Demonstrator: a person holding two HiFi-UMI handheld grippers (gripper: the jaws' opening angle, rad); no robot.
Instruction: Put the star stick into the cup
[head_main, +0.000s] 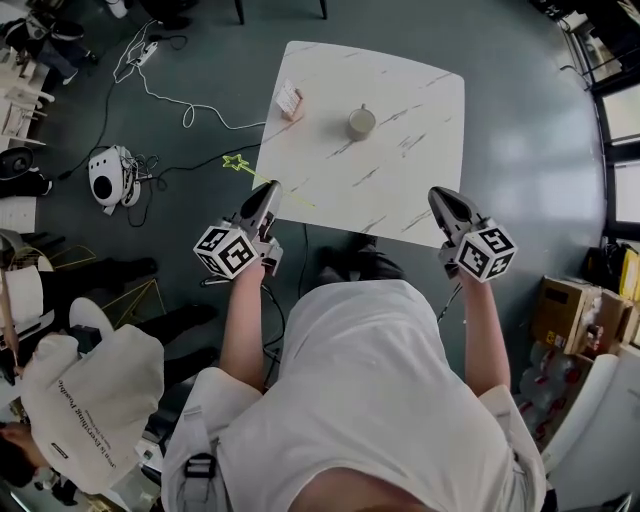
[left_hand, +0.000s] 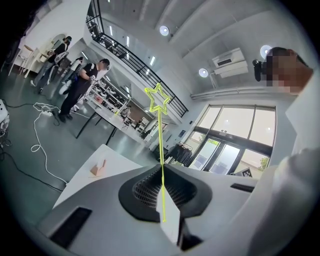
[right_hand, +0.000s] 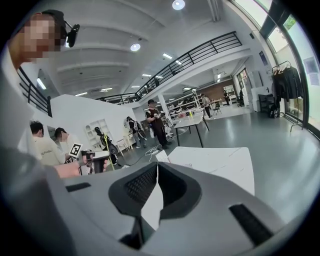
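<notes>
White with grey streaks, the table (head_main: 400, 90) is the biggest thing here, and the person stands at its near edge. The left gripper (head_main: 270, 188) is at the near left corner. Its jaws are pressed tight on the stick (head_main: 250, 171), pinching it part way along. In the left gripper view the stick (left_hand: 160, 135) runs straight out from the jaws, with the star (left_hand: 158, 97) at the far end. From above, the star (head_main: 236, 162) hangs out over the floor, past the table's left edge.

The right gripper (head_main: 437, 194) is at the near right corner. Its jaws (right_hand: 156, 167) are pressed together with nothing in them.

The cup (head_main: 361, 122) stands up on the far part of the table, well away from both grippers. A small box (head_main: 289, 98) sits to its left.

A few things could go wrong. The stick is very thin, so it may slip or twist in the pinch. It is long too, so a swing could knock the cup over, as nothing holds the cup. The star points away from the cup now, so the stick may go in crooked or hit the rim.
</notes>
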